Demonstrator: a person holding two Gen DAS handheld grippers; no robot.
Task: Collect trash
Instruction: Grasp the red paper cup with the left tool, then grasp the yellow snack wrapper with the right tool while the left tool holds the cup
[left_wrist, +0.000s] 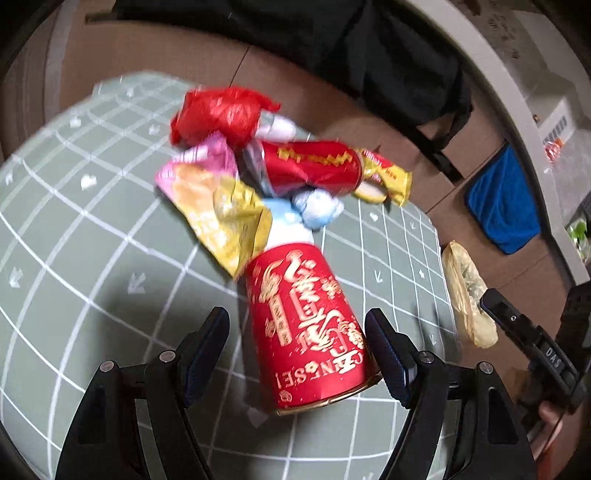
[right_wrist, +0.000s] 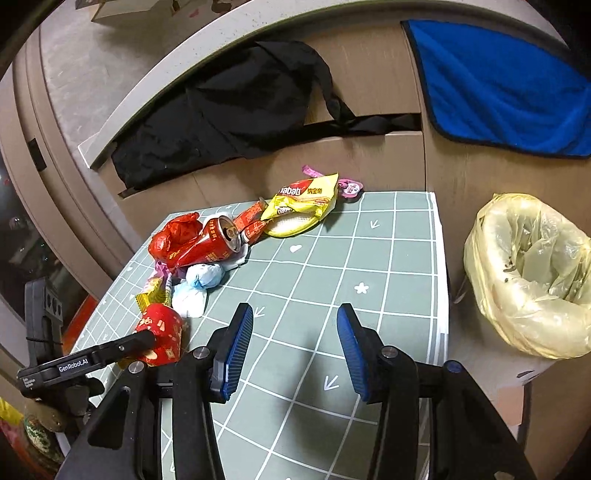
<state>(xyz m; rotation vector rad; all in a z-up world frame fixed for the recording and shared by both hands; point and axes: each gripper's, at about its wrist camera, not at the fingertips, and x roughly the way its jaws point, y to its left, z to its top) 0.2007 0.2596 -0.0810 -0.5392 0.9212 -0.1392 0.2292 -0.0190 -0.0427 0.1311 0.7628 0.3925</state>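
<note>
A red paper cup (left_wrist: 306, 325) with gold lettering lies on its side on the green grid mat (left_wrist: 92, 240). My left gripper (left_wrist: 295, 339) is open with a finger on each side of the cup. The cup also shows in the right wrist view (right_wrist: 162, 332). Behind it lies a trash pile: a crushed red can (left_wrist: 314, 166), a red plastic bag (left_wrist: 218, 114), a yellow-pink wrapper (left_wrist: 218, 206) and blue-white tissue (left_wrist: 317, 210). My right gripper (right_wrist: 295, 350) is open and empty above the mat. A bin lined with a yellowish bag (right_wrist: 532, 273) stands right of the mat.
A yellow snack wrapper (right_wrist: 303, 199) on a small plate and a pink lid (right_wrist: 349, 188) lie at the mat's far edge. A black cloth (right_wrist: 221, 110) and a blue towel (right_wrist: 498, 85) hang over cardboard walls behind.
</note>
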